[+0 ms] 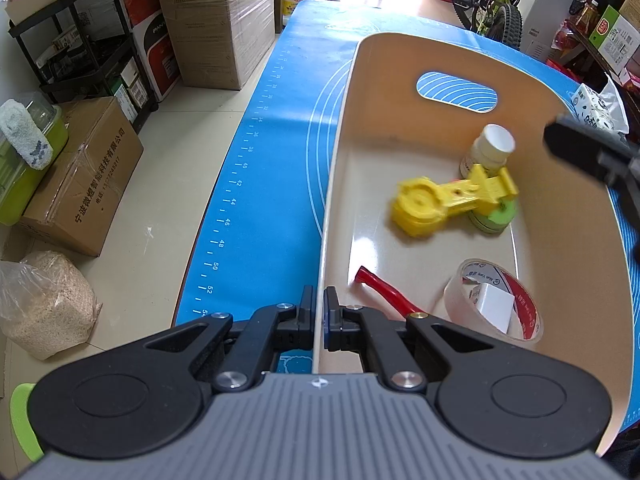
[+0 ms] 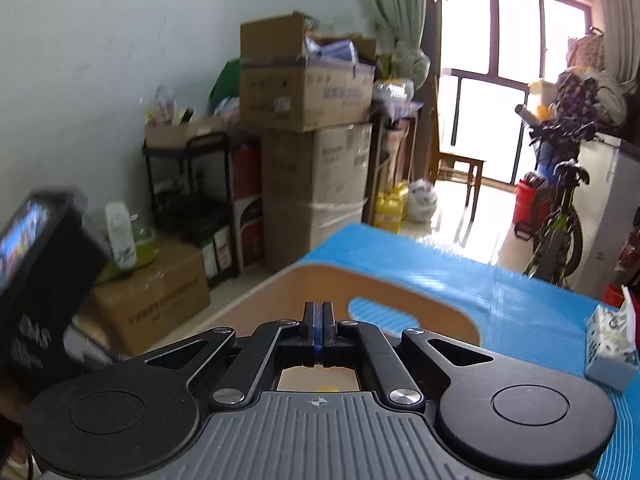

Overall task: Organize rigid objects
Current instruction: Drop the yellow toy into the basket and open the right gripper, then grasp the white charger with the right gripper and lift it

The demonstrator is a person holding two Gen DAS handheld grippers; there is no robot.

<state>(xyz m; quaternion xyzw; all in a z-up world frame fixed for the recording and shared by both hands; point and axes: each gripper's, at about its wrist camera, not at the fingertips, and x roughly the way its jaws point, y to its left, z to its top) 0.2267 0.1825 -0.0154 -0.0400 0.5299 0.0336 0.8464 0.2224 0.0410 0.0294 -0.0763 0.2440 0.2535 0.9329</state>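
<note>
My left gripper [image 1: 319, 300] is clamped narrow on the near rim of the beige bin [image 1: 340, 152]; the thin wall stands edge-on between the two pads, one pad outside over the blue mat [image 1: 280, 160] and one inside. My right gripper [image 2: 319, 316] has its fingers pressed flat together with nothing between them, hovering above the bin's near side; in the left view it shows only as a blurred black shape at the right edge.

Inside the bin, closest to my left fingers, a red-handled tool [image 1: 386, 288] lies flat, its long axis slanting from the near right up to the left wall, red end away from me. Just right of it, a roll of clear tape [image 1: 494, 300] sits tilted with a small white block [image 1: 496, 306] in its core. Farther in, the yellow toy [image 1: 448, 200] lies on the floor of the bin, its long axis running roughly left to right, round end to the left, the other end resting over a green disc [image 1: 496, 216]. Touching behind it stands a small white-capped bottle [image 1: 490, 148], leaning slightly. Beyond that, the oval handle cutout [image 1: 456, 92] in the far wall shows the mat through it. A tissue pack [image 2: 612, 344] lies on the mat at the right.
</note>
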